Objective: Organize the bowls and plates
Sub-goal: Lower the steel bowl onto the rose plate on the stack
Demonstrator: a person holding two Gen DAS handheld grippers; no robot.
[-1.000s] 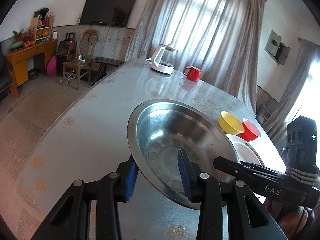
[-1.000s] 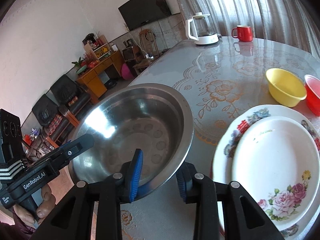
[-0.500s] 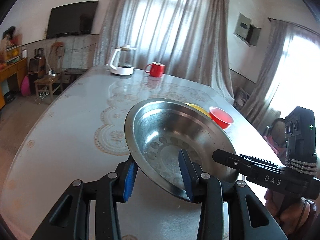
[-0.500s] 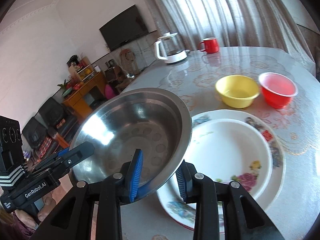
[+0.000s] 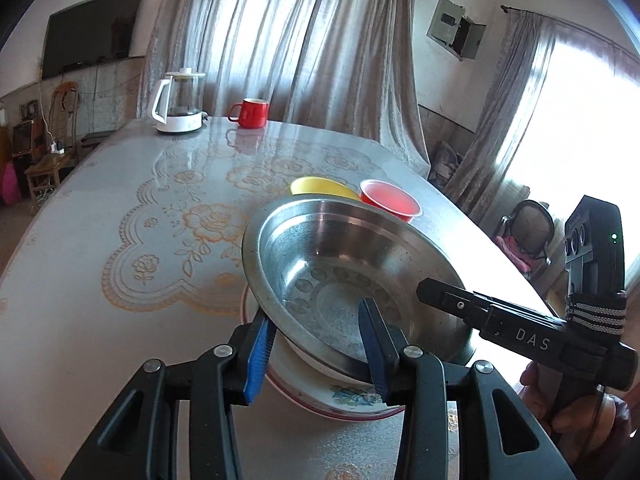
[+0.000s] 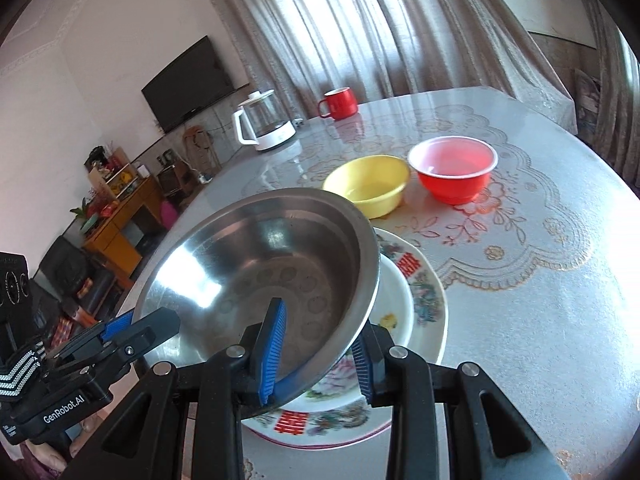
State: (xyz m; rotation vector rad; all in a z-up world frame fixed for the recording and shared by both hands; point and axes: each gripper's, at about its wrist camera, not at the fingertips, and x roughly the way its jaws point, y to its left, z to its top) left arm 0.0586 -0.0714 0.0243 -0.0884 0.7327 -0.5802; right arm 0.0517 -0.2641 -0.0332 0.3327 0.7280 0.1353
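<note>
Each hand-held gripper, left [image 5: 316,350] and right [image 6: 318,354], pinches the rim of the steel bowl [image 6: 272,276], held tilted over the stacked plates [image 6: 424,300]. Level it, centre it, lower gently, then release both together, clear of the yellow bowl [image 6: 368,186] beyond.

Shiny dimpled steel bowl [image 6: 280,264], glossy floral ceramic plates [image 6: 424,300], smooth plastic bowls [image 6: 456,176], lace-patterned glossy tabletop [image 6: 540,300]

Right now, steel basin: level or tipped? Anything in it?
Tipped and empty. In the right wrist view the steel basin slants over the stacked plates, its embossed bottom bare.
</note>
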